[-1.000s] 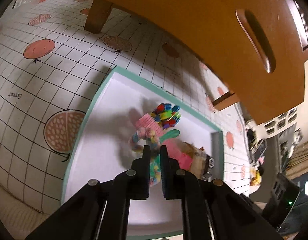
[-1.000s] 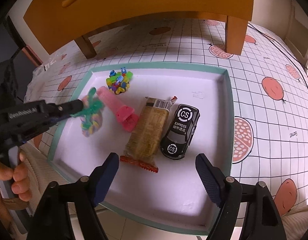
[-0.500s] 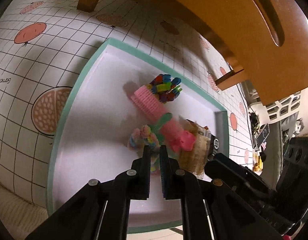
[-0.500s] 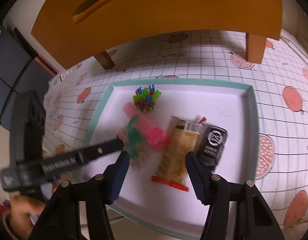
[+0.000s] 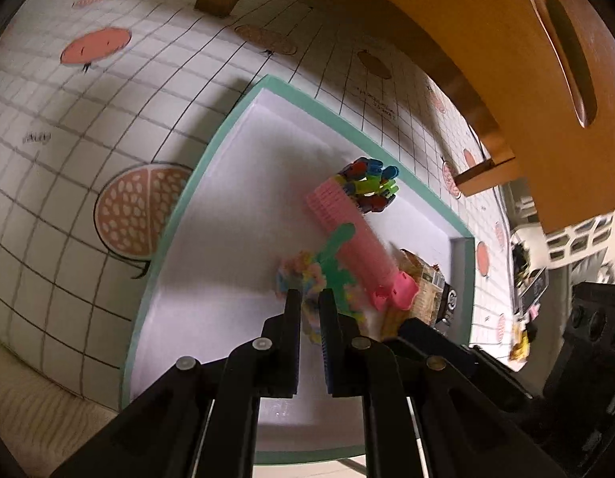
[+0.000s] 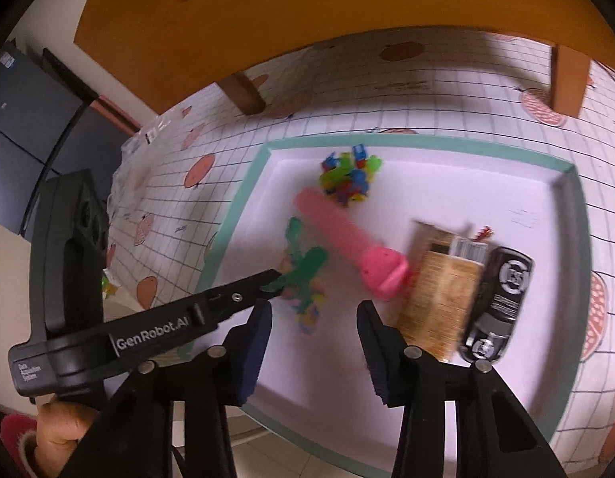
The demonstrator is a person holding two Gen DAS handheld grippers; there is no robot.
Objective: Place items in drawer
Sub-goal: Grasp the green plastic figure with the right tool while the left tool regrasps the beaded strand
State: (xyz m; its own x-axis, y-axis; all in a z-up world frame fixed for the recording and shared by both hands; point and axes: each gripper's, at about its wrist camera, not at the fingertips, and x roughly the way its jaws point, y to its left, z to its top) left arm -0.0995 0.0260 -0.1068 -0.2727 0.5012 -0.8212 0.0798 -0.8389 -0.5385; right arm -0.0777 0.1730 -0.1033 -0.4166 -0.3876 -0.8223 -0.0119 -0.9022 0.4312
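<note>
Over the white tray [image 6: 435, 167], left gripper [image 5: 309, 298] clenches the green-tied candy bag [image 6: 303, 275], seemingly lifted; right gripper [image 6: 313, 310], closing emptily, should cradle it gently.

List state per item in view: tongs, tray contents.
Left tongs: shut on the green-tied bag of pastel candy.
Right tongs: closing, nothing between them.
Pink ribbed roller: lying flat in the teal-rimmed white tray.
Tan snack packet: flat.
Black toy car: beside the packet.
</note>
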